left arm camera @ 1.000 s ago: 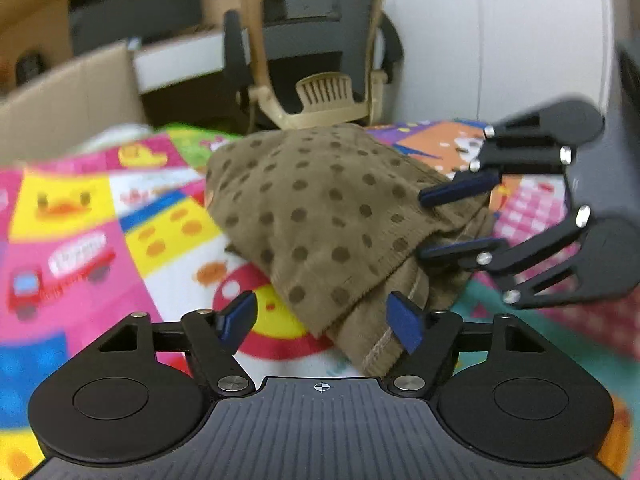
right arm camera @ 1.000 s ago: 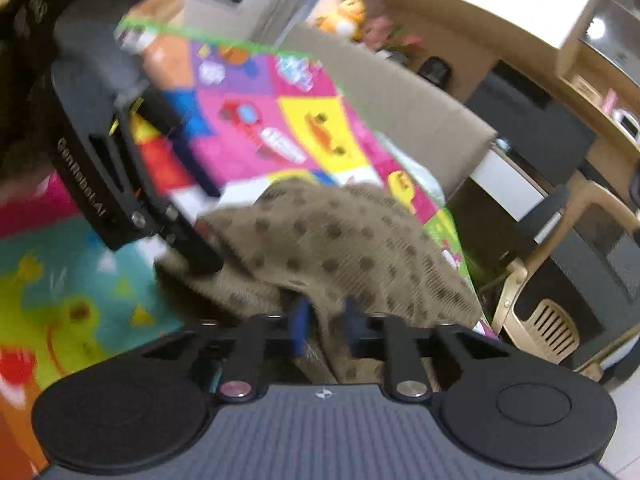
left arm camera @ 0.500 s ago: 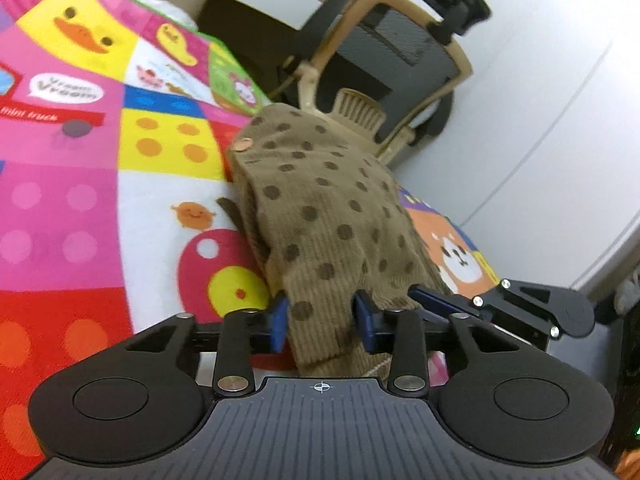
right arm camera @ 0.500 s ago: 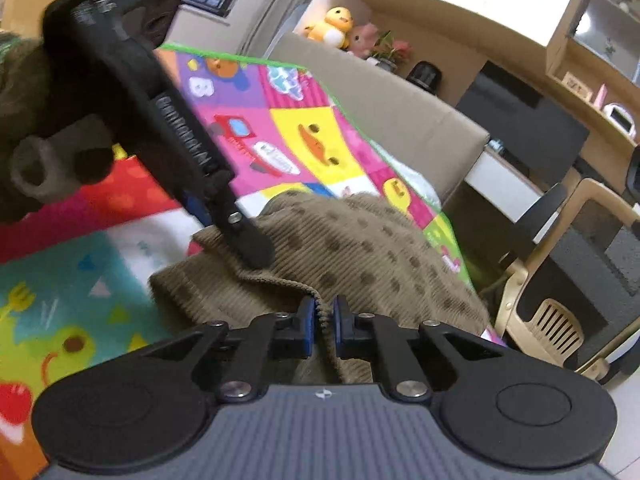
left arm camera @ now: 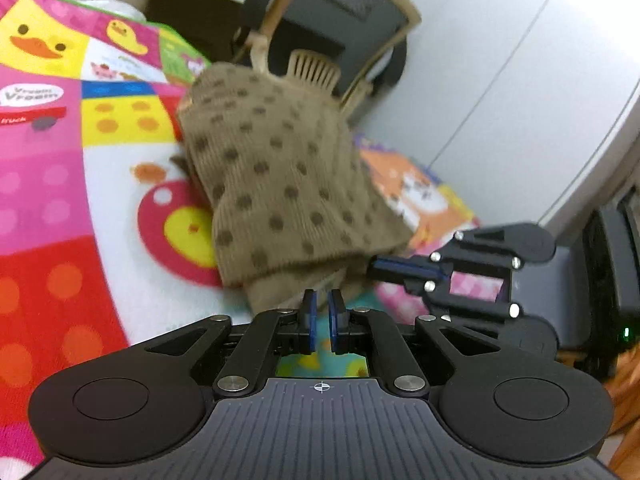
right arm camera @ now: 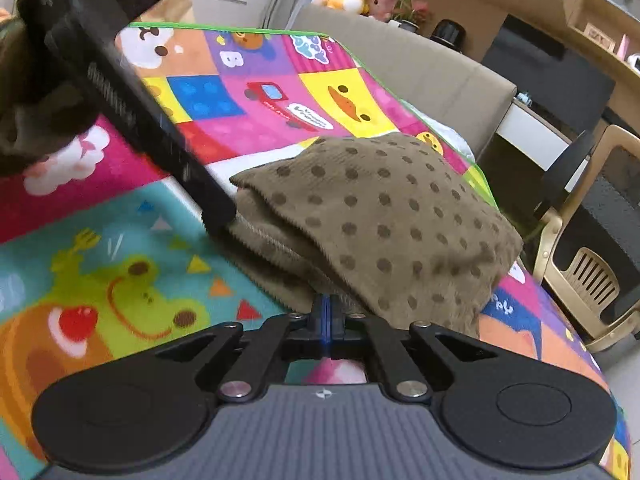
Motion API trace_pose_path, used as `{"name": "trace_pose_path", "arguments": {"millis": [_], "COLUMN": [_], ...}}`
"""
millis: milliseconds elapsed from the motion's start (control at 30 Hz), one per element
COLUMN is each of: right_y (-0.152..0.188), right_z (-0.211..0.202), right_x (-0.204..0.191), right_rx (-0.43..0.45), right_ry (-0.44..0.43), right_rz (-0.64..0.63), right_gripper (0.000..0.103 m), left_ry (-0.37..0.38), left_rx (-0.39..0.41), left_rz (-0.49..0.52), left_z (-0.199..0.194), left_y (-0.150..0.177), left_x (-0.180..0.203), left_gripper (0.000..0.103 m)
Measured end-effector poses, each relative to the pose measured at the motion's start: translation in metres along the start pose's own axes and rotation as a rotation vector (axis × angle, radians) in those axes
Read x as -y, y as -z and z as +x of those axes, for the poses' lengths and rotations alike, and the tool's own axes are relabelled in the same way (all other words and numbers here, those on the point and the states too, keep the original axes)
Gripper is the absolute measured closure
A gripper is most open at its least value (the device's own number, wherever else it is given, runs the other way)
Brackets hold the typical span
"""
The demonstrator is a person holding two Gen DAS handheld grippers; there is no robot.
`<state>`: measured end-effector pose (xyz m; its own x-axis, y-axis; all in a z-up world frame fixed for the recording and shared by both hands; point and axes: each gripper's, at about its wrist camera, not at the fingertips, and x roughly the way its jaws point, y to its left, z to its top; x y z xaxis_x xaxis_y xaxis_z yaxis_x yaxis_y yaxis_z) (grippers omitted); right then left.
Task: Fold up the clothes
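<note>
A brown polka-dot garment (left arm camera: 280, 184) (right arm camera: 380, 216) lies bunched in layers on a bright play mat (left arm camera: 48, 184) (right arm camera: 120, 264). My left gripper (left arm camera: 322, 300) is closing the last bit on its near hem, with a narrow slit left between the blue pads and fabric at their tips. In the right wrist view the left gripper (right arm camera: 218, 220) reaches in from the upper left and its tip meets the lower layer's edge. My right gripper (right arm camera: 326, 304) is also closing, its pads pressed together at the hem. The left wrist view shows the right gripper (left arm camera: 374, 268) touching the garment's right corner.
A tan and black office chair (left arm camera: 320, 32) (right arm camera: 592, 276) stands just past the mat's far edge. A beige sofa back (right arm camera: 420, 68) borders the mat, and a pale wall (left arm camera: 500, 80) lies behind. A dark box (left arm camera: 612, 280) sits at the right. Open mat stretches to the left.
The left gripper's jaws went from wide open around the garment to nearly together at its hem, and the left view rolled. The right gripper's small gap has closed.
</note>
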<state>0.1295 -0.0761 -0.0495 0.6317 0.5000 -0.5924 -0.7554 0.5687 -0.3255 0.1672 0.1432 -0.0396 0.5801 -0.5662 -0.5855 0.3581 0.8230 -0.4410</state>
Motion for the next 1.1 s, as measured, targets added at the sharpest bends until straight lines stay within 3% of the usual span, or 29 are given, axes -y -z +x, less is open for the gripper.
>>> {"name": "trace_pose_path", "arguments": {"millis": [67, 133, 200, 267, 367, 467, 567, 700, 767, 933, 1100], "right_y": [-0.002, -0.005, -0.009, -0.012, -0.015, -0.021, -0.029, -0.033, -0.025, -0.022, -0.005], "right_z": [-0.008, -0.013, -0.012, -0.009, -0.001, 0.012, 0.032, 0.083, 0.092, 0.074, 0.069], "right_x": [0.013, 0.030, 0.049, 0.068, 0.093, 0.107, 0.113, 0.109, 0.105, 0.113, 0.152], "right_rx": [0.018, 0.038, 0.055, 0.070, 0.091, 0.102, 0.099, -0.026, -0.027, -0.018, -0.008], "right_ry": [-0.023, -0.042, -0.046, -0.050, -0.034, -0.007, -0.024, -0.065, -0.074, -0.084, 0.028], "right_rz": [0.064, 0.148, 0.249, 0.358, 0.475, 0.498, 0.500, 0.490, 0.510, 0.540, 0.727], "right_gripper": [0.102, 0.098, 0.091, 0.062, 0.056, 0.040, 0.039, 0.032, 0.029, 0.029, 0.021], "left_ry": [-0.002, -0.011, -0.036, -0.070, -0.144, -0.175, -0.185, -0.182, -0.195, -0.200, -0.198], "left_rx": [0.027, 0.091, 0.173, 0.253, 0.312, 0.231, 0.097, 0.084, 0.076, 0.086, 0.099], "left_rz": [0.027, 0.066, 0.118, 0.166, 0.206, 0.189, 0.101, 0.109, 0.152, 0.184, 0.181], "left_z": [-0.010, -0.024, -0.030, -0.025, 0.008, 0.061, 0.109, 0.119, 0.119, 0.115, 0.116], "left_y": [-0.006, -0.022, -0.044, -0.068, -0.102, -0.128, -0.137, -0.141, -0.139, -0.132, -0.131], "left_x": [0.003, 0.008, 0.015, 0.019, 0.019, 0.007, -0.016, -0.017, -0.012, -0.011, -0.011], "left_gripper": [0.091, 0.070, 0.063, 0.060, 0.055, 0.055, 0.055, 0.055, 0.055, 0.054, 0.054]}}
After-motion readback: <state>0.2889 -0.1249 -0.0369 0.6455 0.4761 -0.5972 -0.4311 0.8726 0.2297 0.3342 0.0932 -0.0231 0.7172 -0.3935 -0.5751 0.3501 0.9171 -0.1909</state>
